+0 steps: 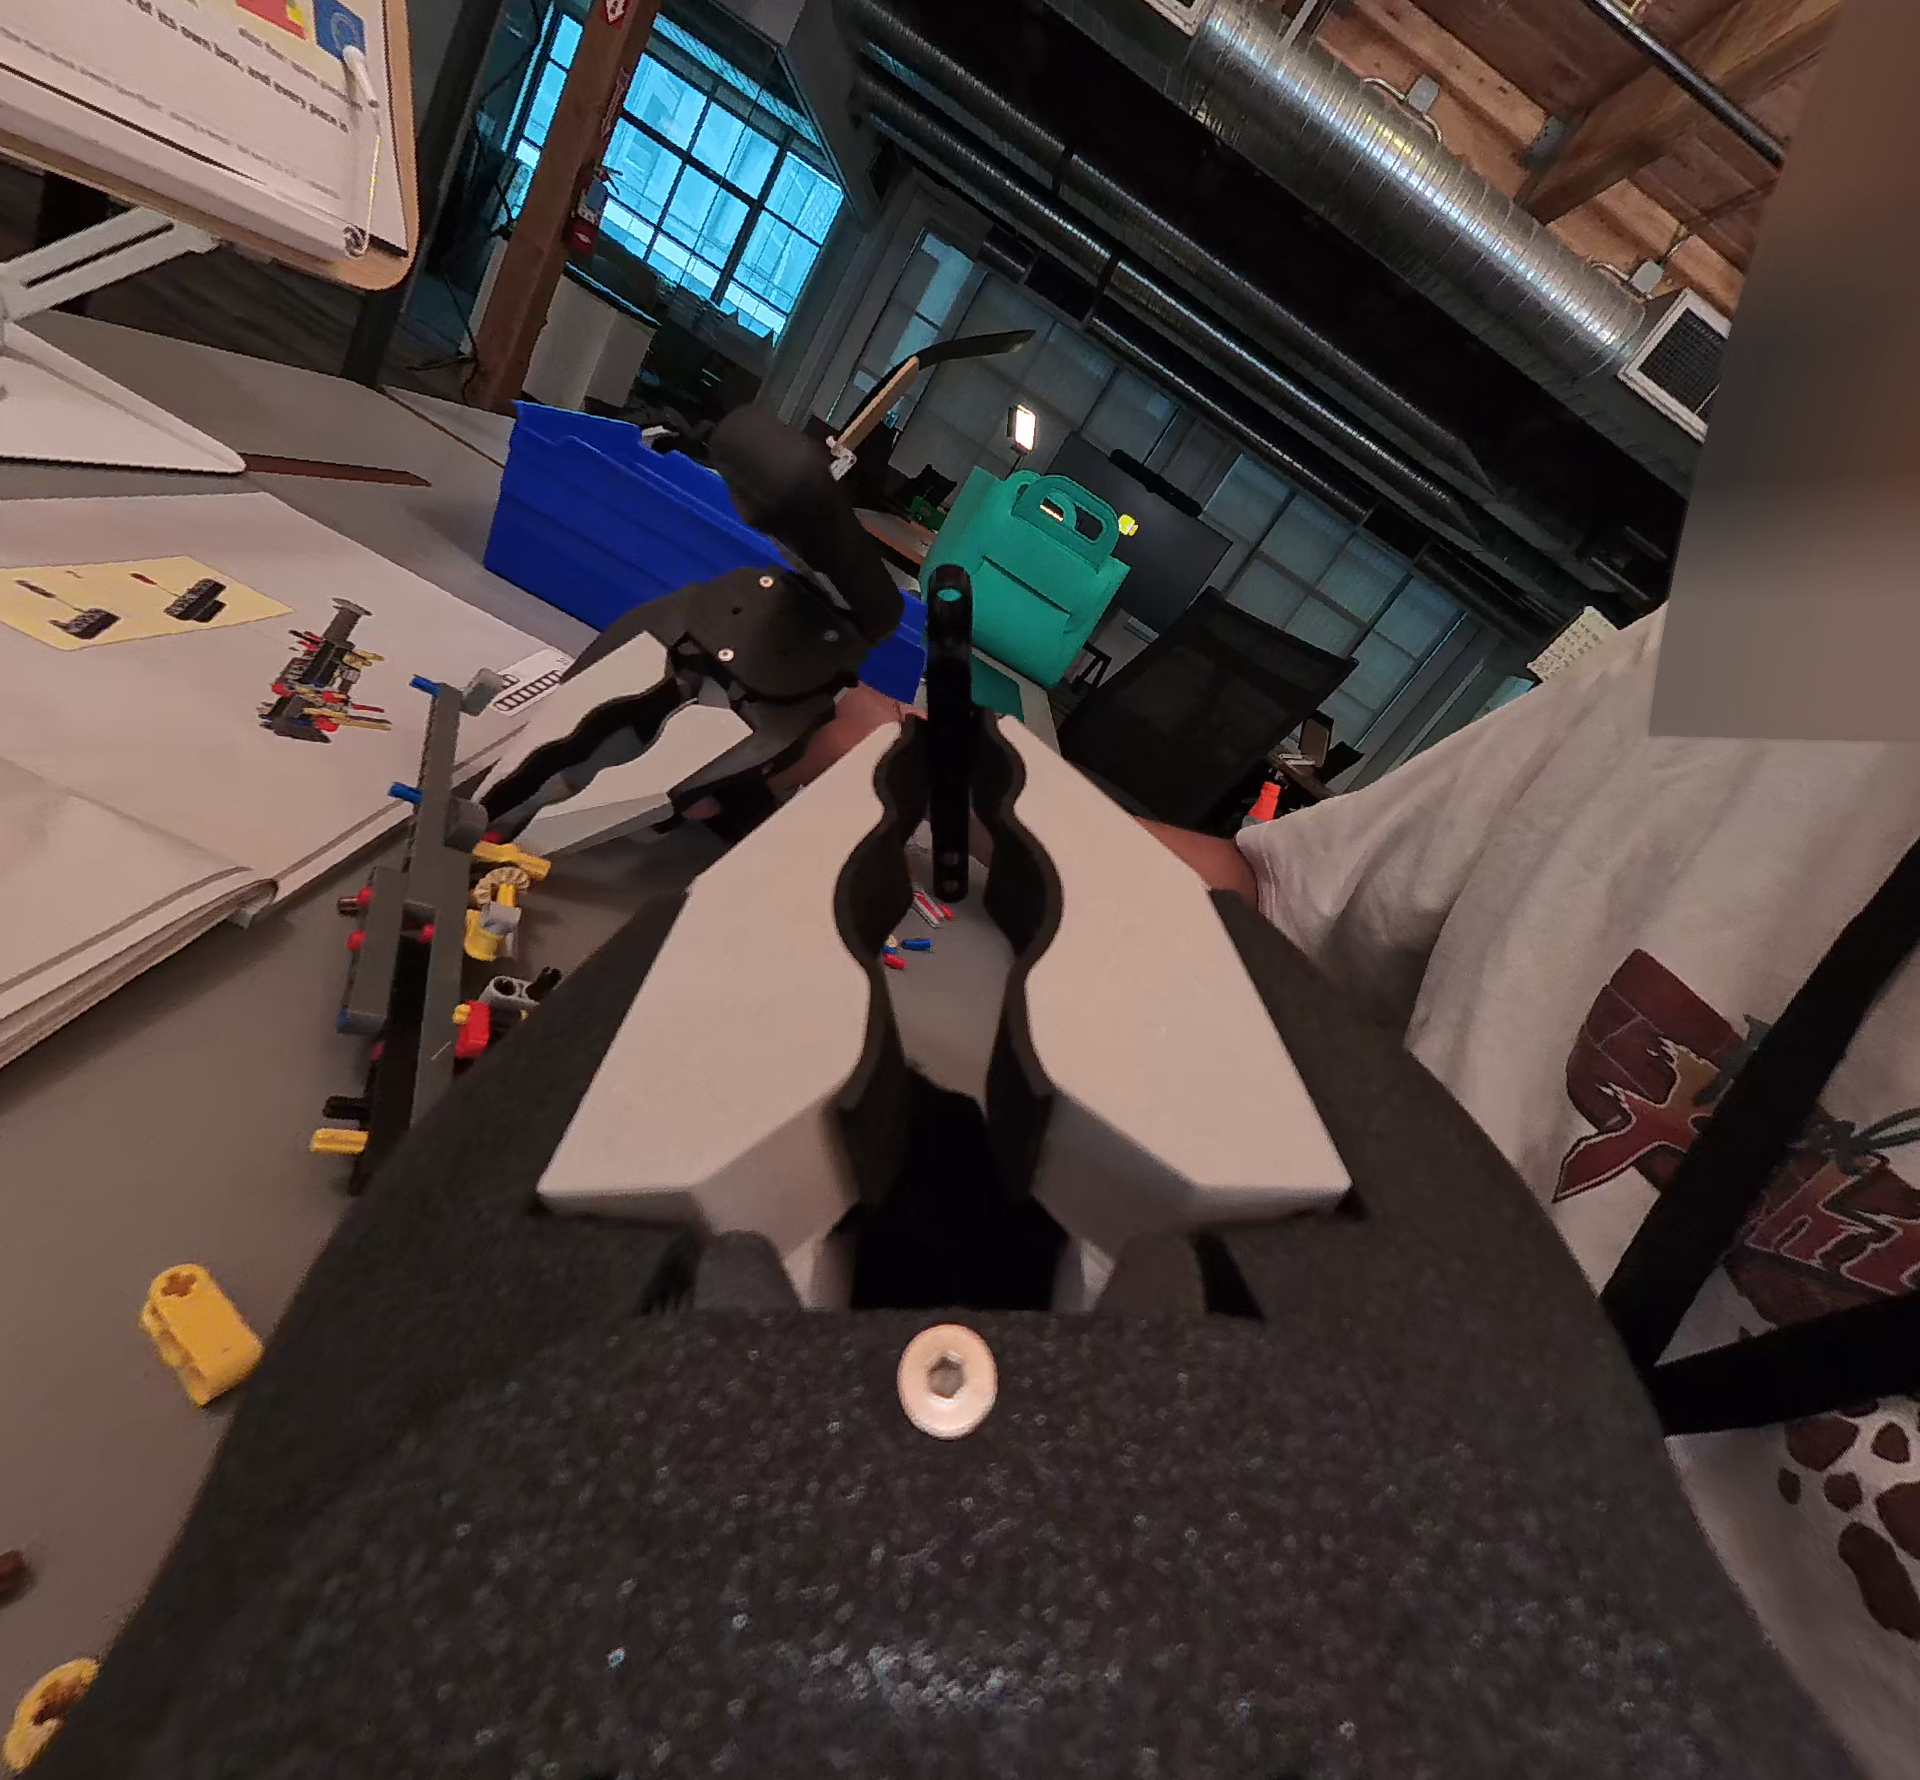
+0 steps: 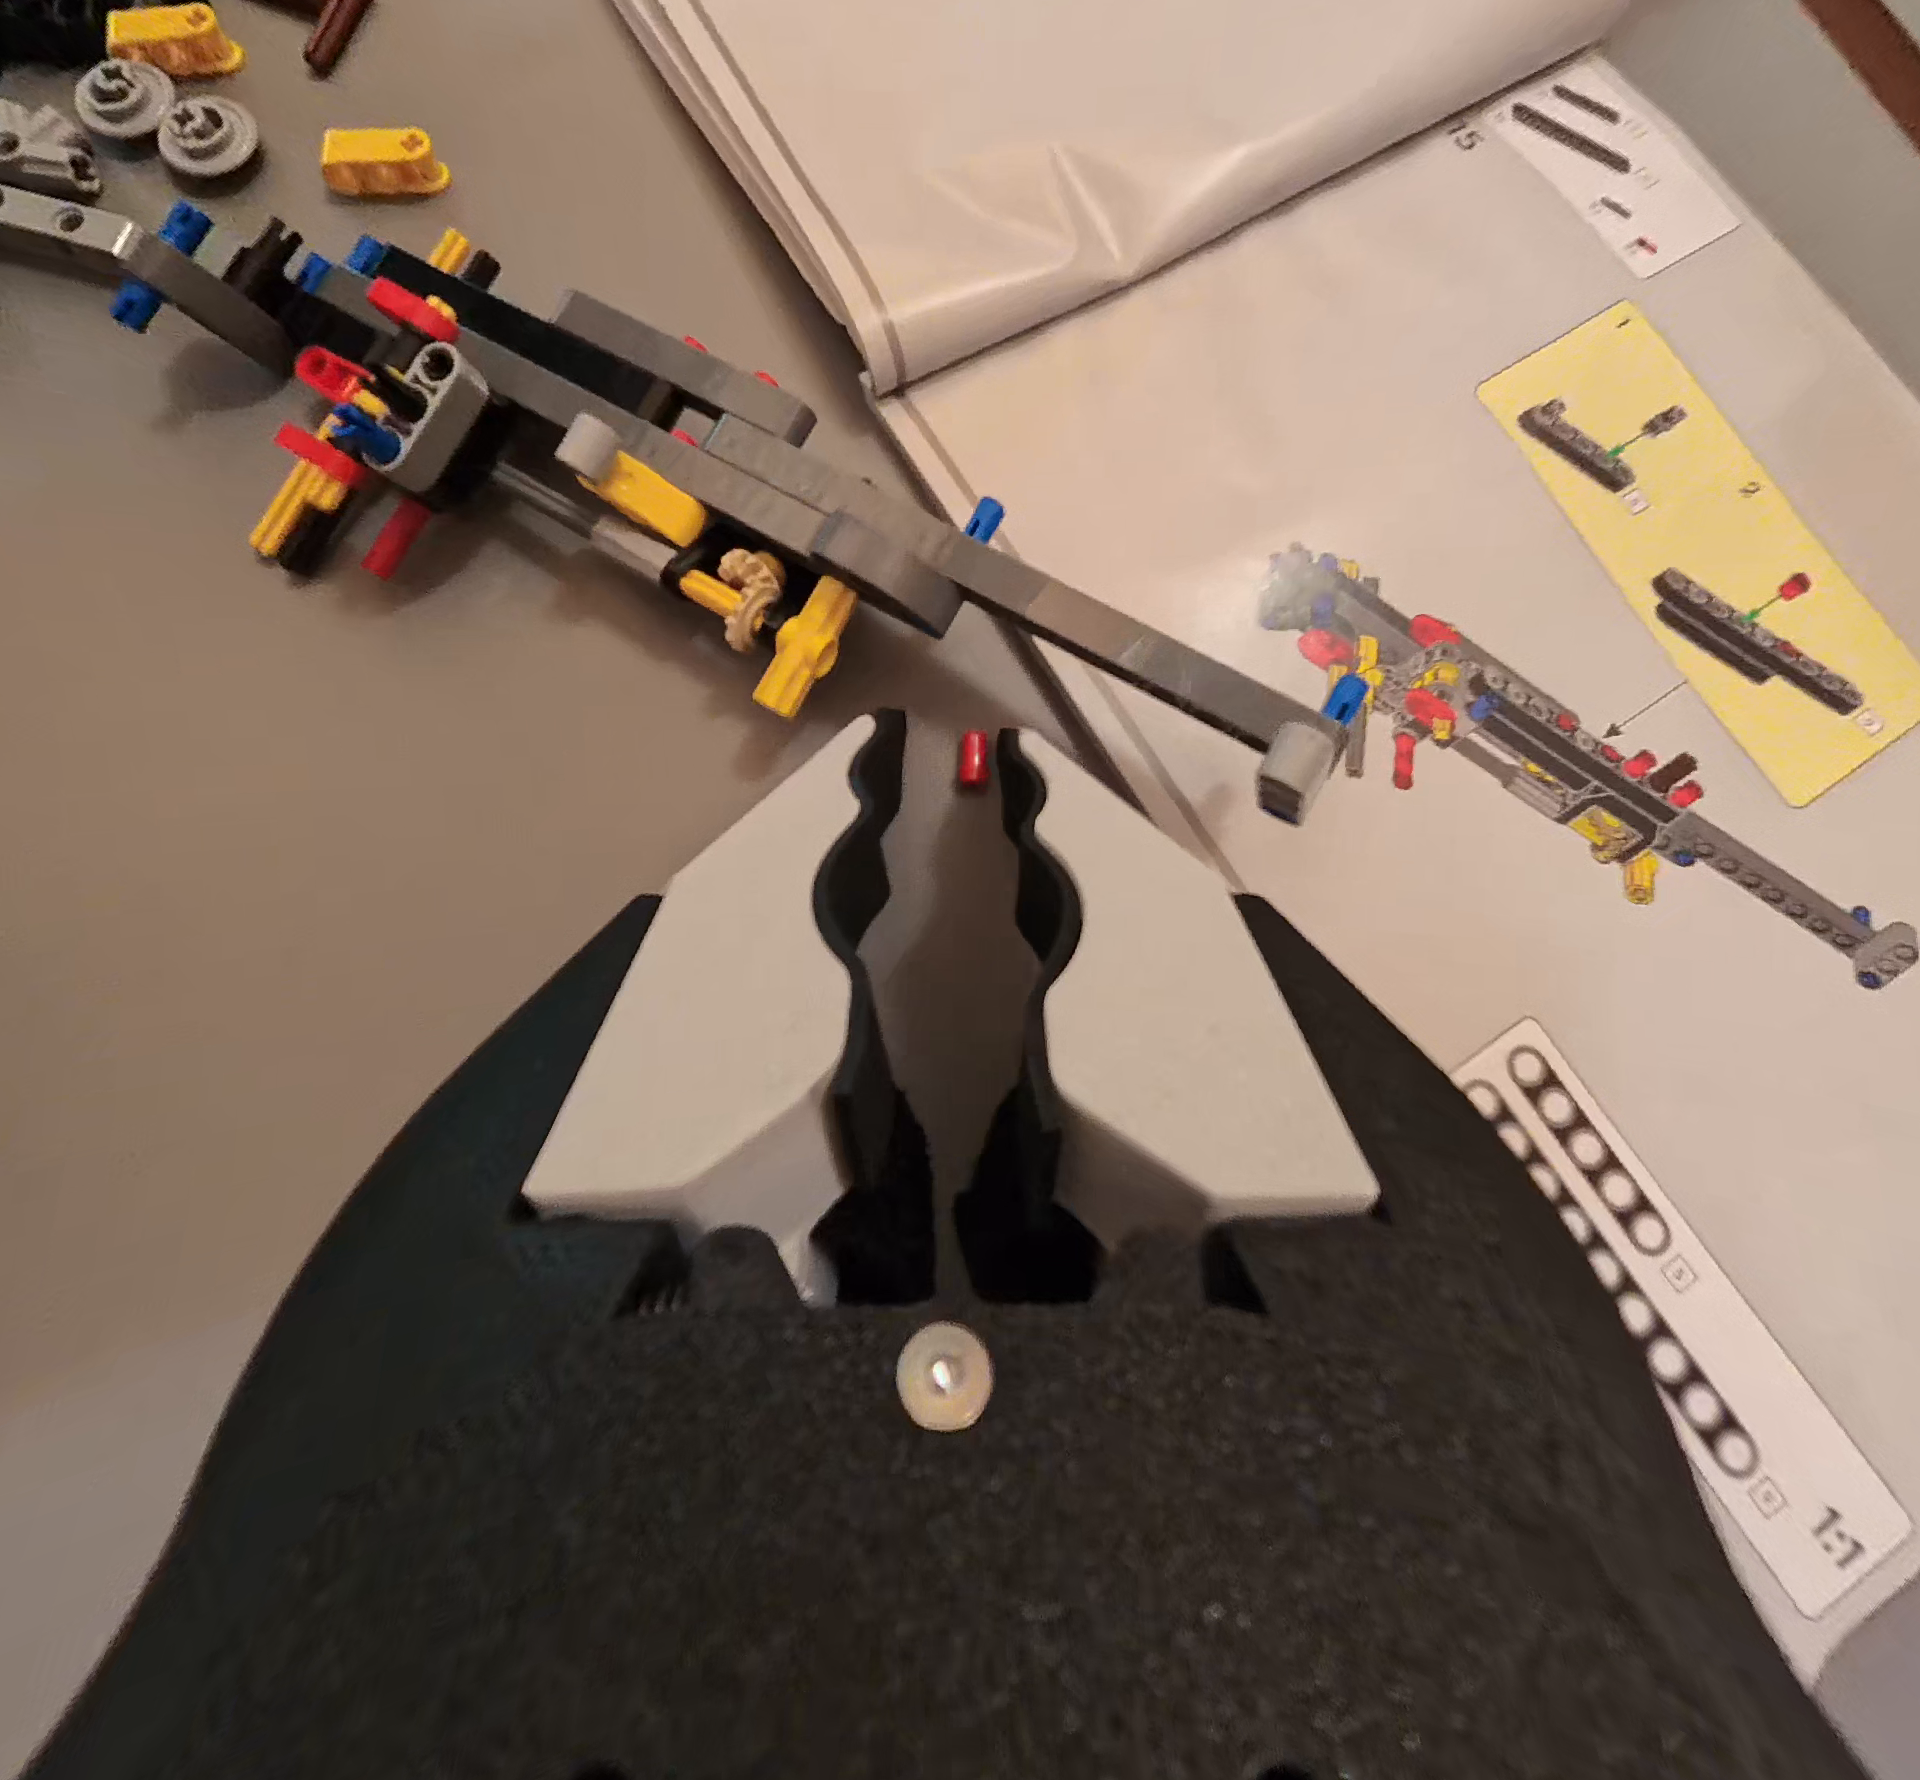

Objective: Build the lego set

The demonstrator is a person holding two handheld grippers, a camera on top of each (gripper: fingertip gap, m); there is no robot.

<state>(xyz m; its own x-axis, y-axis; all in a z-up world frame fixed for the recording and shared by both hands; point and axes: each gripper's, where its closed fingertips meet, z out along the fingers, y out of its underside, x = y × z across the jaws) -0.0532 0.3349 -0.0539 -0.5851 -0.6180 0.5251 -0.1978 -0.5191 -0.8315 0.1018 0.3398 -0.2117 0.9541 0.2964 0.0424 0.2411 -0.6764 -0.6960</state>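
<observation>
My left gripper [image 1: 948,754] is shut on a thin black lego beam [image 1: 949,681] and holds it upright above the table. The part-built model, long grey beams with blue, red and yellow pins, lies on the table [image 1: 421,909] to its left. In the right wrist view the model [image 2: 623,442] lies just ahead, and its long grey arm [image 2: 1122,660] reaches over the open instruction booklet [image 2: 1195,442]. My right gripper [image 2: 951,738] is slightly open; a small red pin [image 2: 972,756] shows between its tips, close to the right pad. It also shows in the left wrist view [image 1: 499,800], tips by the model.
Loose yellow, grey, brown and black pieces [image 2: 187,37] lie at the far left. A yellow connector [image 1: 197,1330] lies near me. A blue bin [image 1: 603,504] stands behind the booklet [image 1: 156,795]. A clipboard sheet [image 1: 208,16] hangs at upper left. A person's shirt [image 1: 1558,1003] fills the right. One gripper's finger ends stand about 20 cm off the other's. The yellow connector [image 1: 197,1330] is about equally far from each gripper, around 15 cm.
</observation>
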